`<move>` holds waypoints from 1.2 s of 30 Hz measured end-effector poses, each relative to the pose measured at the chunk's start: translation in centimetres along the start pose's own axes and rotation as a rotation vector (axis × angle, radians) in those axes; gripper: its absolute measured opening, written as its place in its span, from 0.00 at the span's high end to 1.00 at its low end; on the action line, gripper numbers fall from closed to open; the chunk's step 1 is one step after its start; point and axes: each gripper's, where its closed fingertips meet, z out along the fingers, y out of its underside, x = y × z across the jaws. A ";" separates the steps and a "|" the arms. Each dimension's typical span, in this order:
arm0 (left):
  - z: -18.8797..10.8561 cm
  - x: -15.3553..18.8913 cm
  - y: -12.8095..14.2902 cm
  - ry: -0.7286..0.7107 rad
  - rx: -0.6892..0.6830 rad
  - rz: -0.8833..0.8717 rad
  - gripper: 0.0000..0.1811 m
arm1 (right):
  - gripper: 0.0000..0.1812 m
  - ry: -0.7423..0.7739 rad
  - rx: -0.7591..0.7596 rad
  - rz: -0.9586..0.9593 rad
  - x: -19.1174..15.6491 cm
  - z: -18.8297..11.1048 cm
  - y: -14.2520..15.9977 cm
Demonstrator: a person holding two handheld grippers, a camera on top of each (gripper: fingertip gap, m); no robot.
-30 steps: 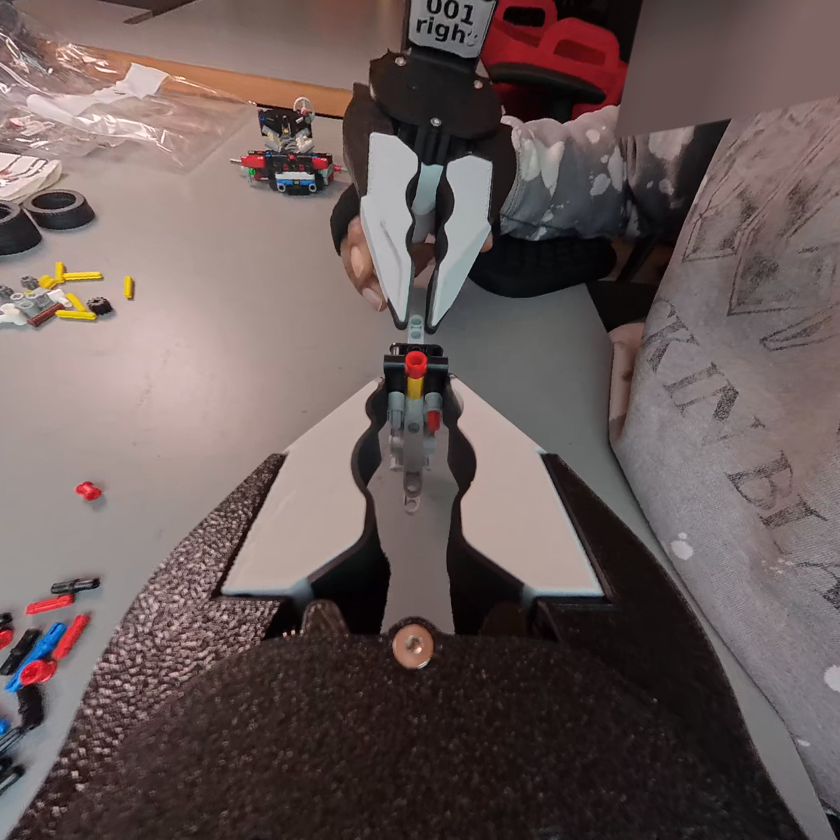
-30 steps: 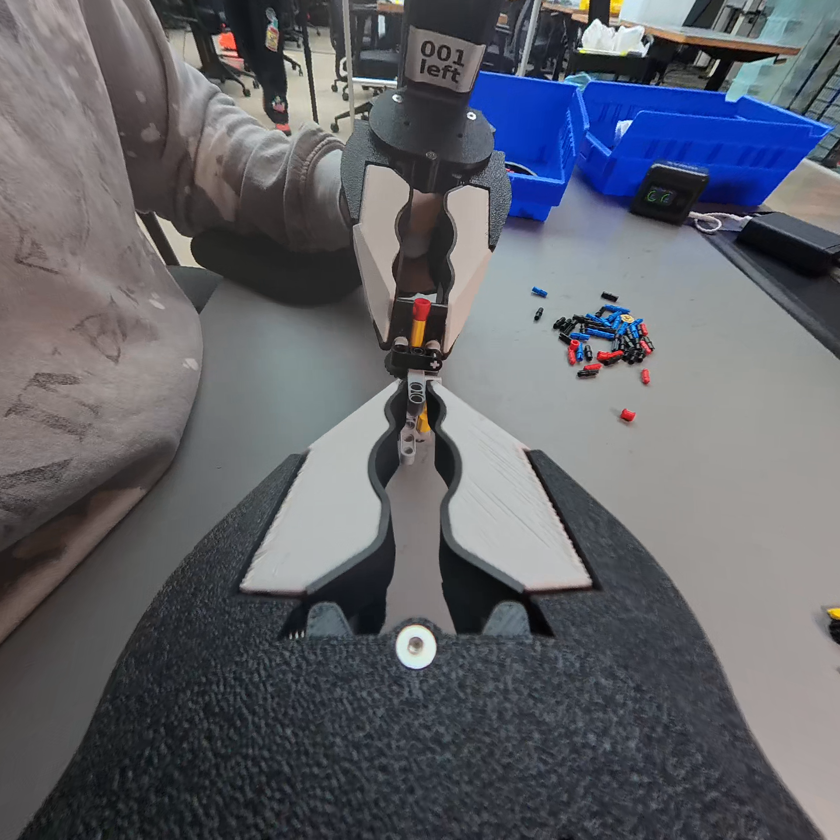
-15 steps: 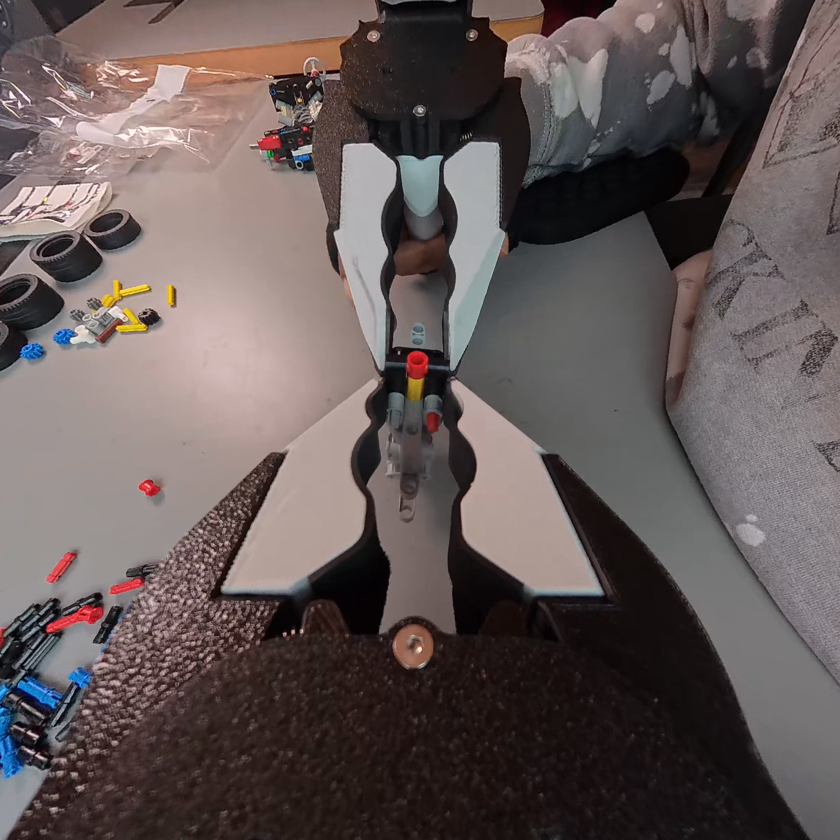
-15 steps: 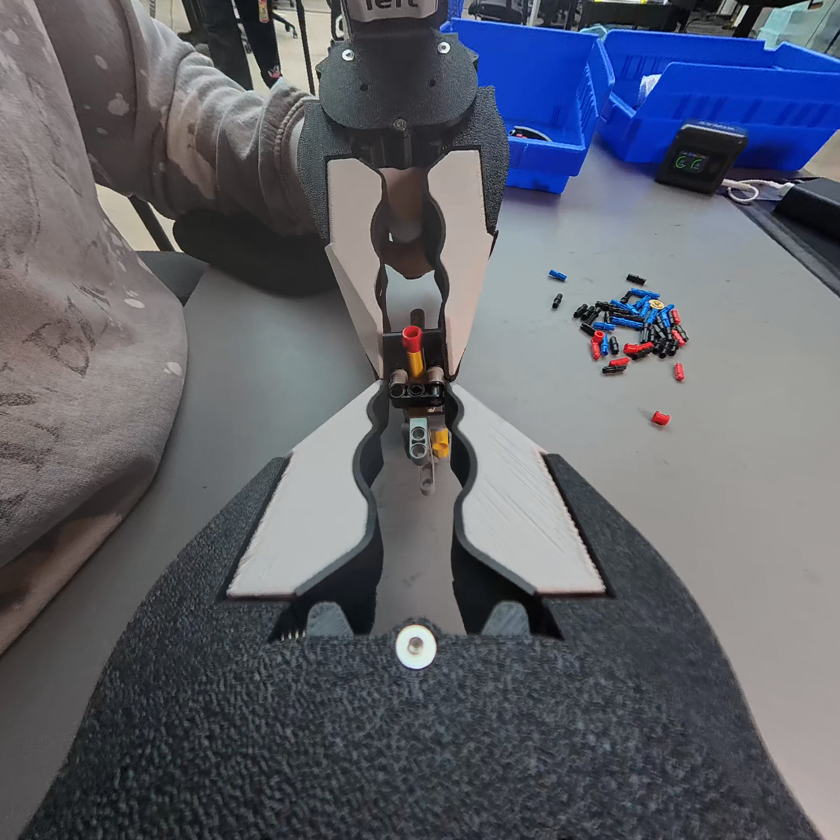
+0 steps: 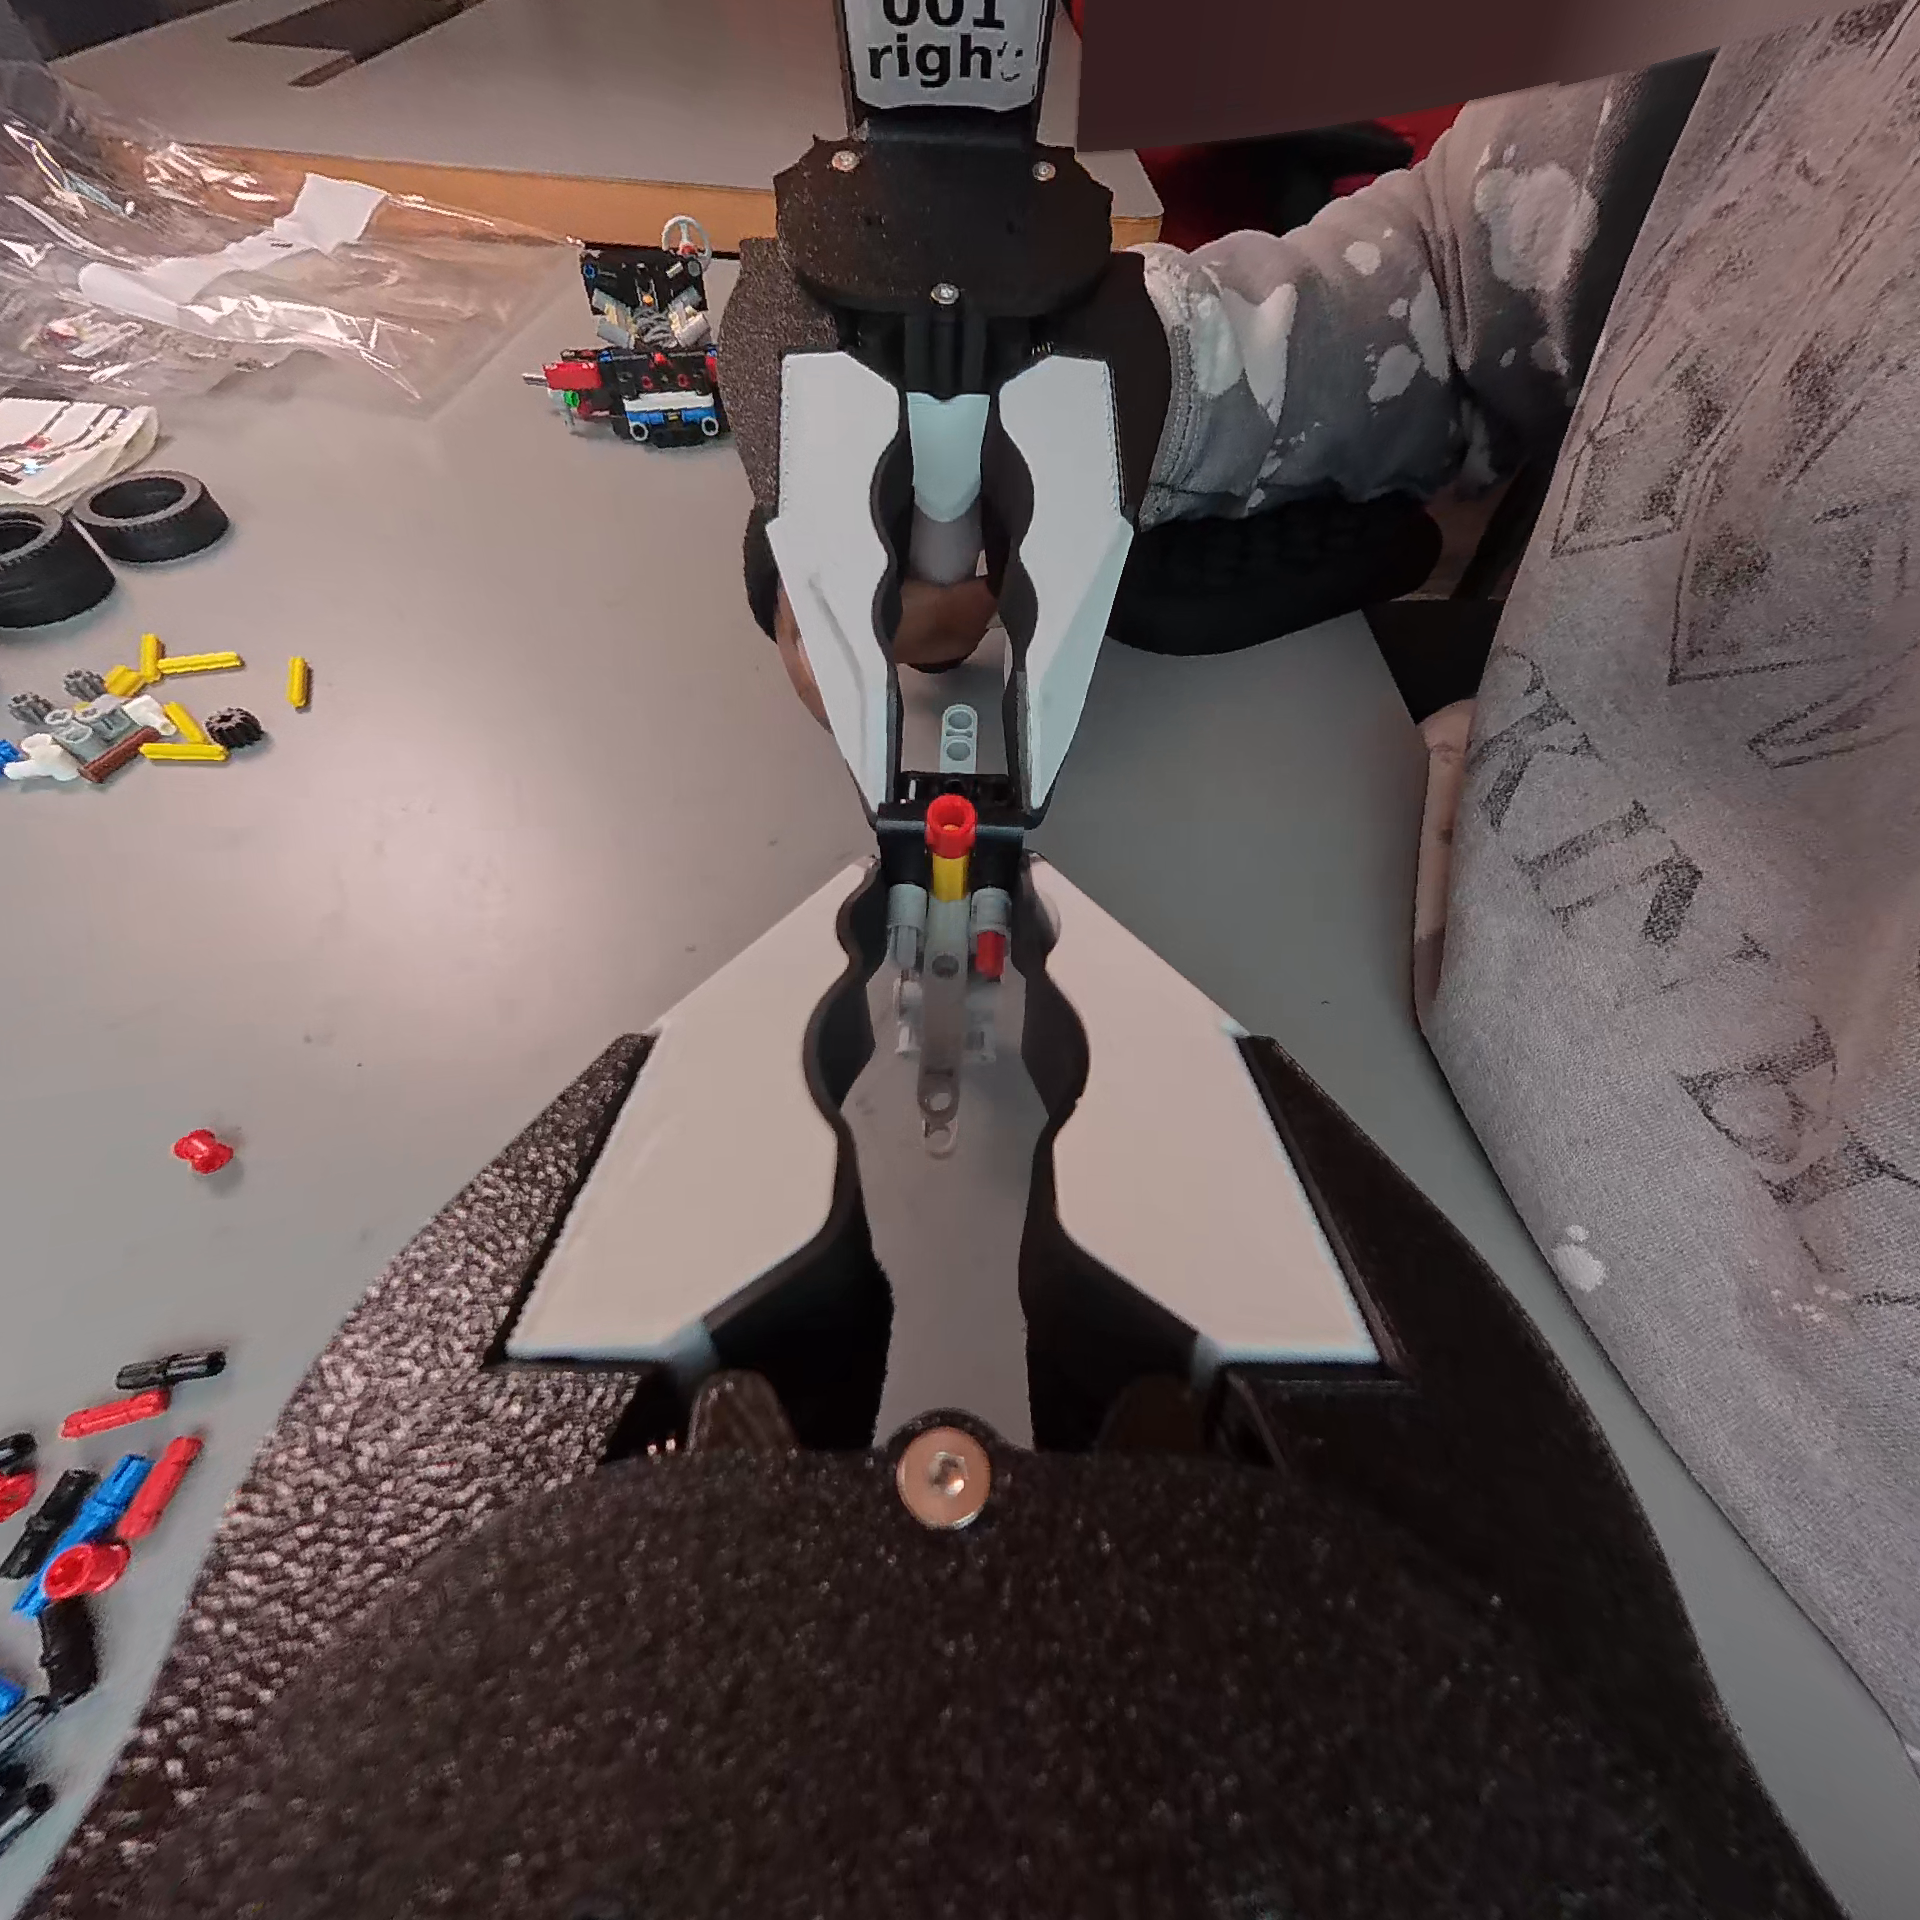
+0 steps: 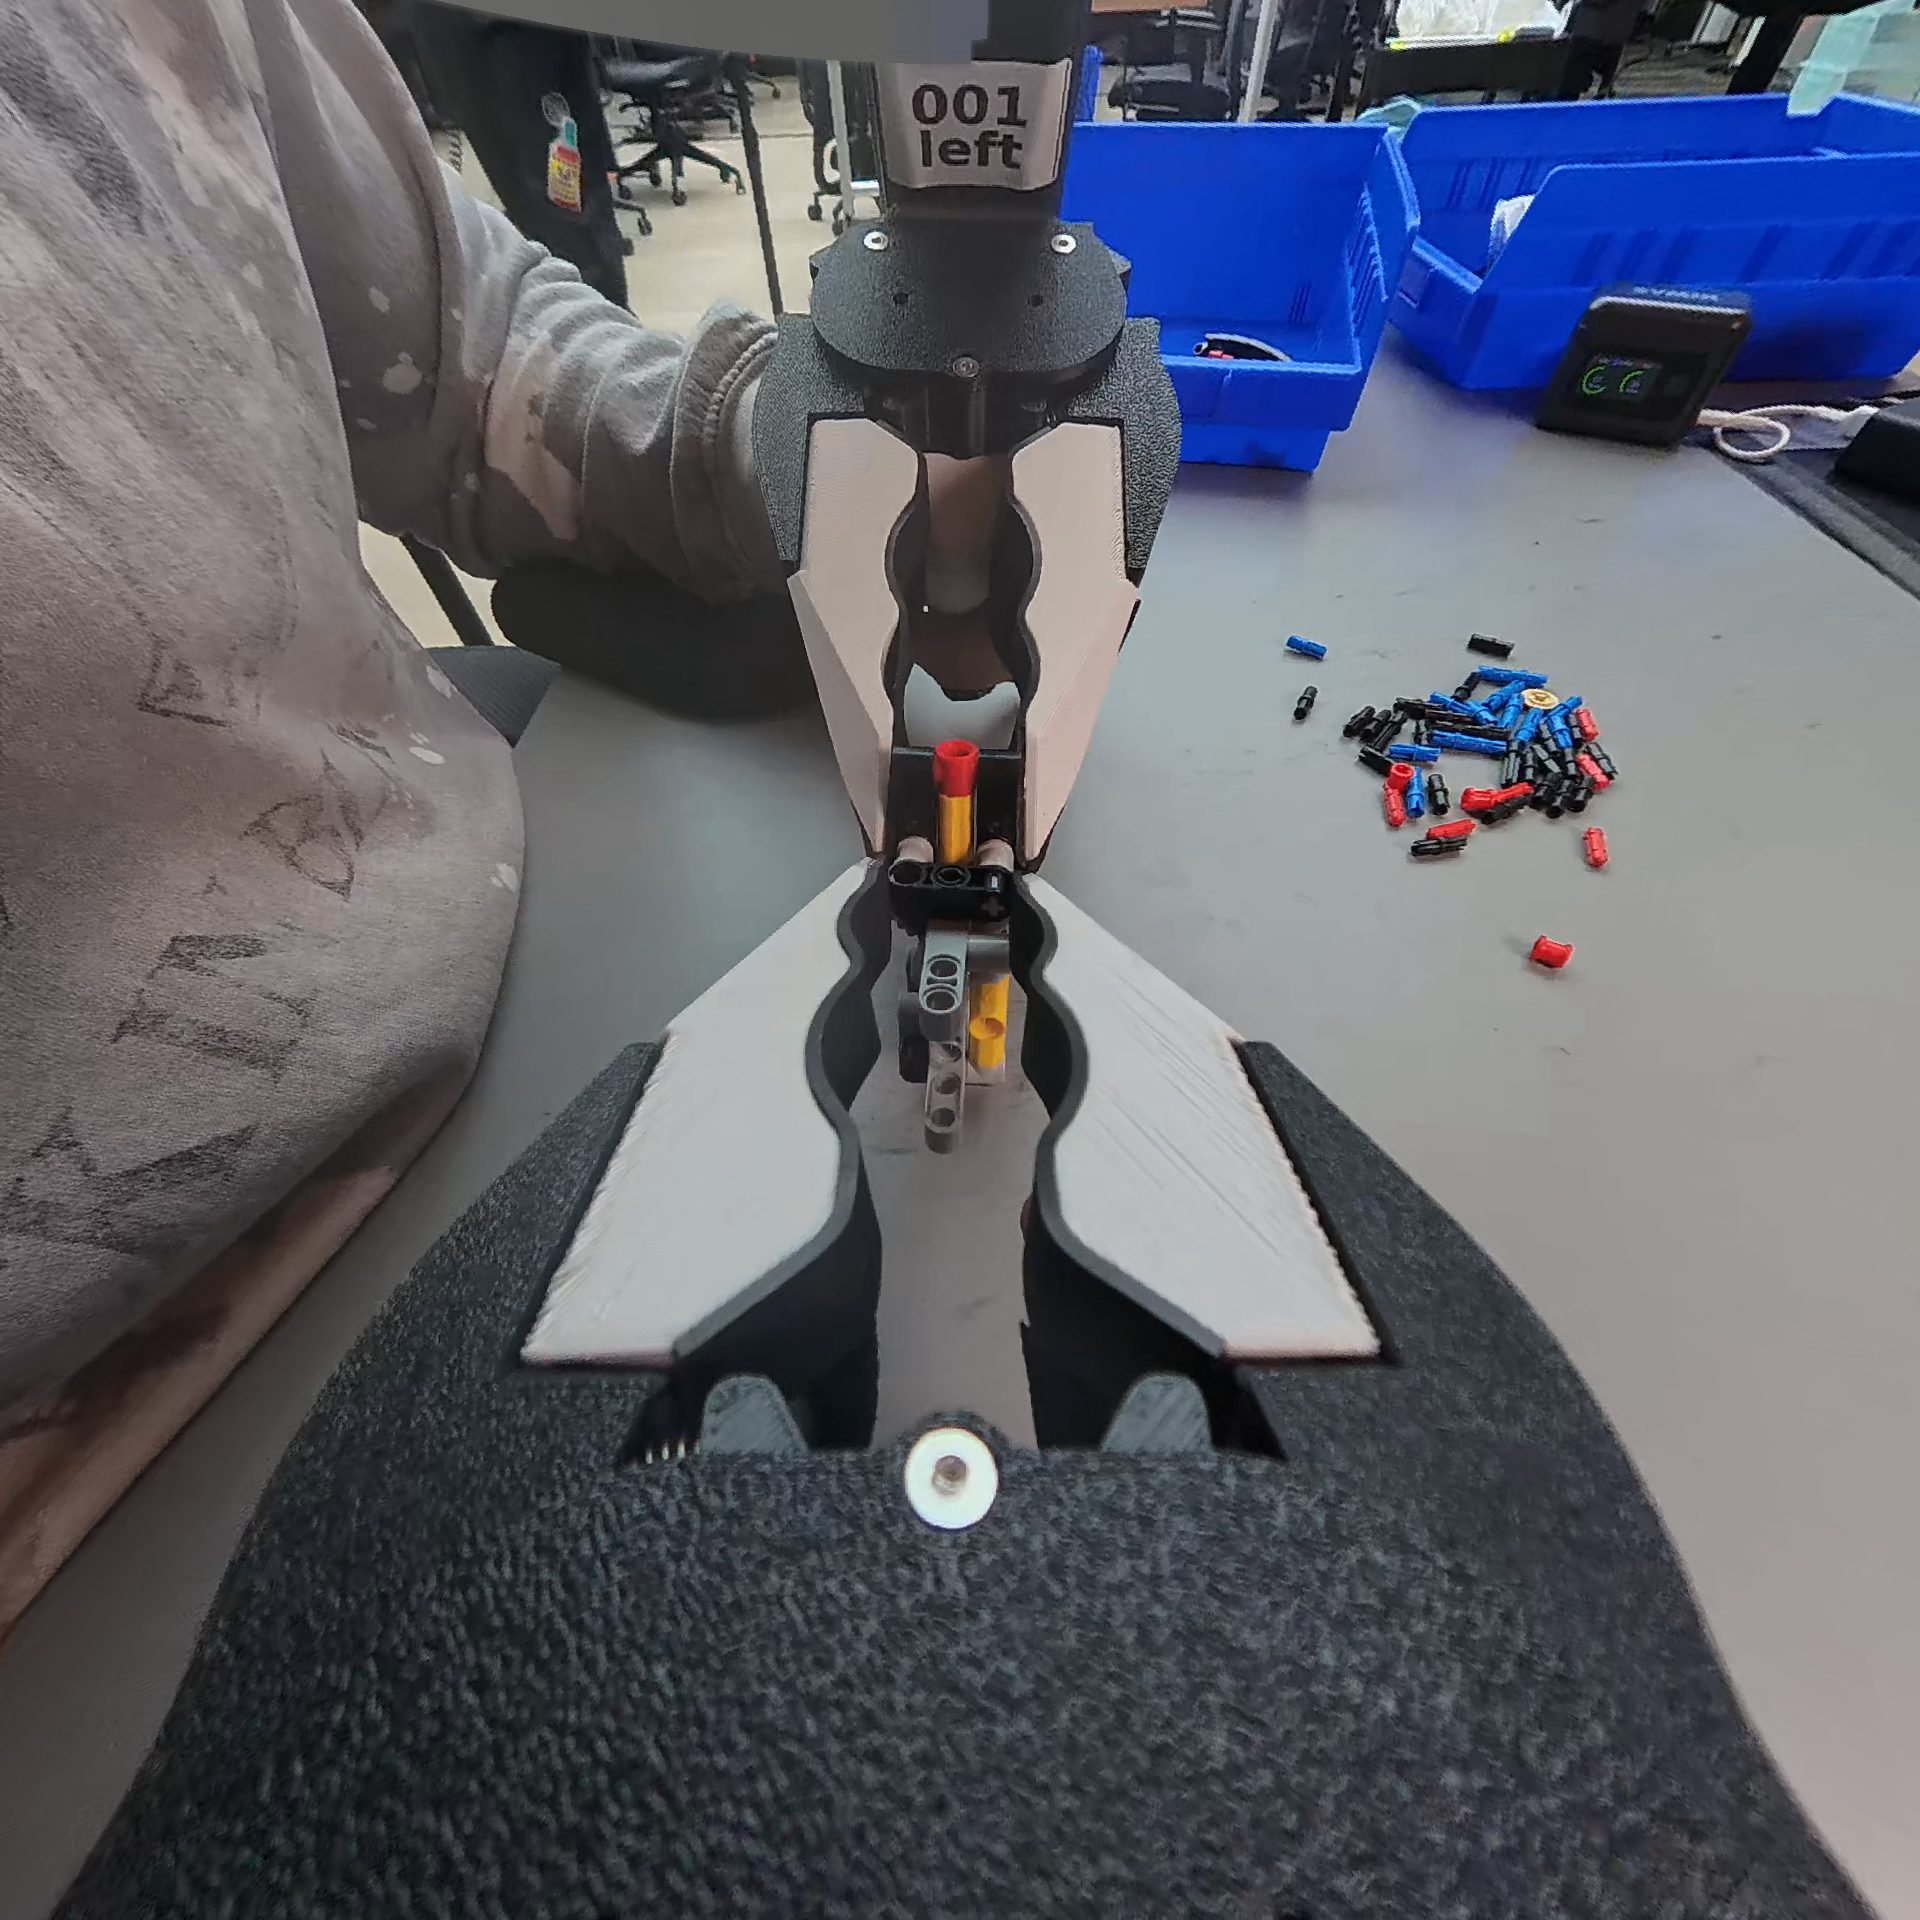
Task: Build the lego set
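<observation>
My left gripper [image 5: 948,868] is shut on a small sub-assembly [image 5: 1000,840]: a black frame with a yellow axle, a red bush and grey parts. My right gripper [image 5: 951,805] faces it tip to tip, open, with its fingertips flanking the black frame. A light grey beam [image 5: 961,732] sticks out of the frame between the right fingers, which do not touch it. In the right wrist view my right gripper [image 6: 951,883] straddles the grey beam [image 6: 940,997] and a yellow piece [image 6: 987,1023], and the left gripper [image 6: 951,842] holds the frame [image 6: 945,881] from the far side.
A part-built chassis [image 5: 649,353], black tyres [image 5: 151,514], yellow axles and gears [image 5: 156,707] and plastic bags [image 5: 208,270] lie left. A pile of blue, black and red pins [image 6: 1486,758], a loose red bush [image 6: 1550,951] and blue bins [image 6: 1236,281] lie beyond. The person sits close beside. Only a small space, under 4 cm, lies between the two pairs of fingers.
My right gripper, shut on the grey beam a second ago, has opened and moved in until its tips flank the black frame. The beam now sits against the frame. The left gripper keeps its hold.
</observation>
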 end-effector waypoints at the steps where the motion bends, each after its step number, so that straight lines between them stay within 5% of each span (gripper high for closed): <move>1: 0.0 0.0 -0.1 -0.002 0.003 0.001 0.87 | 0.89 -0.001 0.002 0.001 0.0 -0.1 -0.1; 12: -0.4 0.2 -0.4 0.009 0.016 -0.022 0.87 | 0.89 -0.022 0.015 0.007 -0.3 -0.5 -0.3; 13: -1.0 -0.4 0.3 -0.016 -0.019 -0.019 0.88 | 1.00 0.054 0.023 -0.009 1.1 -1.6 -0.1; 15: -3.6 -3.1 0.7 -0.117 0.044 -0.114 0.88 | 1.00 0.136 0.127 0.057 3.3 -5.2 -1.1; 19: -0.3 -0.8 -0.3 -0.046 -0.014 0.058 0.87 | 0.98 0.145 0.044 -0.073 2.2 -1.1 -0.4; 23: -0.7 -1.2 -0.7 -0.119 0.011 0.138 0.87 | 0.77 0.074 0.034 -0.077 1.1 -0.4 -0.9; 27: -1.0 -0.2 -1.4 -0.156 0.076 0.277 0.86 | 0.82 0.100 -0.008 -0.124 0.7 0.4 -0.5; 36: -2.9 0.4 -4.3 0.046 0.371 0.015 0.86 | 0.87 0.123 0.132 -0.106 0.0 -0.2 -4.8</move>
